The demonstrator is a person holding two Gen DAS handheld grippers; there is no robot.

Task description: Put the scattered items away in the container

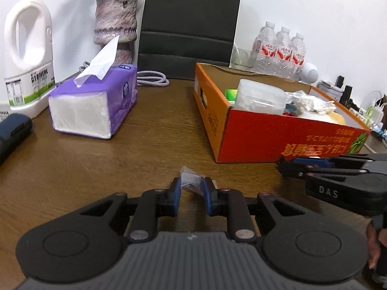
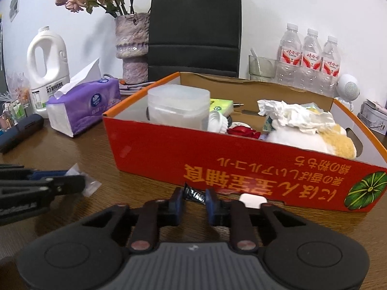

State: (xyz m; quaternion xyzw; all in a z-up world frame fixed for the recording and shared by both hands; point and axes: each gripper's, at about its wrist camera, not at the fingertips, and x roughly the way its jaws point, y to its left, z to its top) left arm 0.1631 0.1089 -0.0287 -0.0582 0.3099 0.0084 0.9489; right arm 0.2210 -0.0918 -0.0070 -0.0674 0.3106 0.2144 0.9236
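Two grippers down low on your wooden table [image 1: 145,145]. Your left gripper [image 1: 191,184] is clamped on a small clear plastic packet [image 1: 189,177], right at 6 o'clock in its view. Over at 3 o'clock, your right gripper [image 2: 193,197] is pinching a dark foil wrapper [image 2: 194,193], just beside the red cardboard box [image 2: 217,159], which sits at 12 o'clock from it, packed with stuff.
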